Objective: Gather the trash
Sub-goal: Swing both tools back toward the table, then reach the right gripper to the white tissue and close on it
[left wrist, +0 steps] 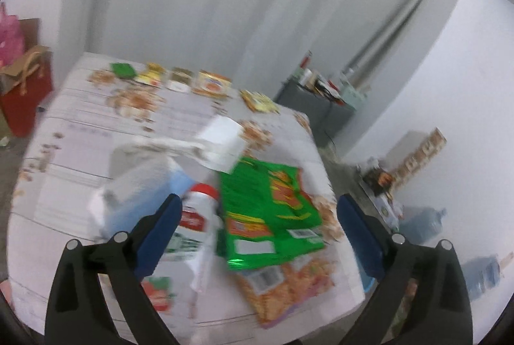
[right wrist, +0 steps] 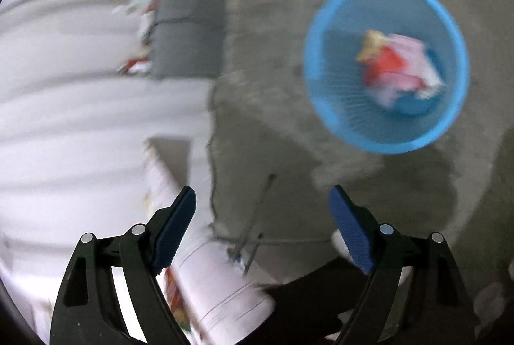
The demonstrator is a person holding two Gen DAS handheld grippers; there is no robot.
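Wrappers and bottle crowd the table; each gripper gapes empty

Both views motion-blurred; print on green packet unreadable; crumpled trash in blue basket unidentifiable.

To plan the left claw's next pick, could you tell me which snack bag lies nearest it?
The big green snack bag, right before the left claw; the other small packets sit along the table's far edge.
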